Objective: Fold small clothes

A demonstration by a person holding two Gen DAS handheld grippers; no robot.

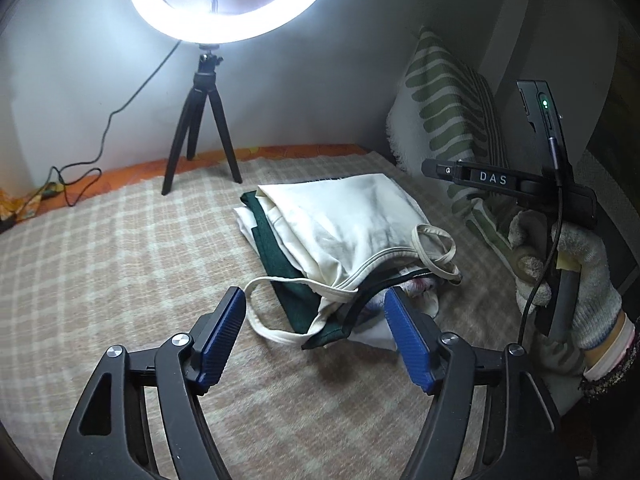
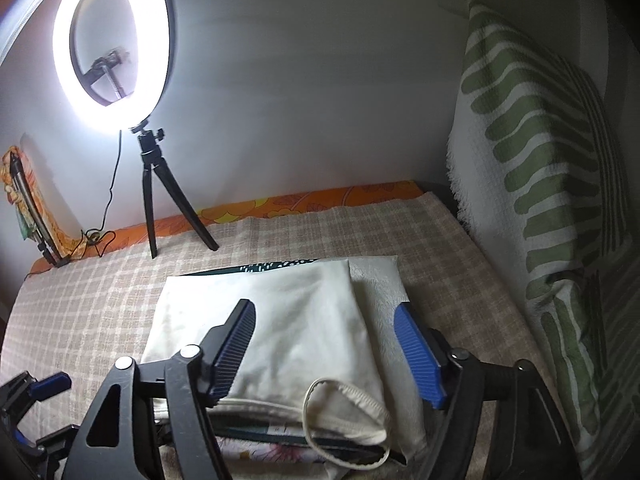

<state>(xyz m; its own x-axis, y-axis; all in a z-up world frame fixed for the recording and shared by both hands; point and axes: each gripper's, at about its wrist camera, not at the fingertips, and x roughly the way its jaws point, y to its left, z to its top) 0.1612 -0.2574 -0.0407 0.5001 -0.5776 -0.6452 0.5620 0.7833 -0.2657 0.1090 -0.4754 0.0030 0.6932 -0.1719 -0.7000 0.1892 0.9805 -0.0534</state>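
We see a bed [image 1: 100,264] under a checked blanket, a ring light [image 1: 232,0] at eleven o'clock, a leaf-print pillow [image 2: 532,152] at two. A cream top [image 1: 340,220] lies folded on the pile of clothes [image 1: 304,288] at centre; its straps [image 1: 272,304] trail loose. Our left gripper [image 1: 314,336] and right gripper [image 2: 326,352] hover released, empty. We judge this fold nearly finished, straps untidied.

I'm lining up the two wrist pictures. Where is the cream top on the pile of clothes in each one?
Left wrist view: the cream top lies just right of centre, beyond the open fingers, straps trailing toward the camera.
Right wrist view: the cream top fills the lower middle, under and between the open fingers.
Shared landmark: the ring light on its tripod, up and to the left.
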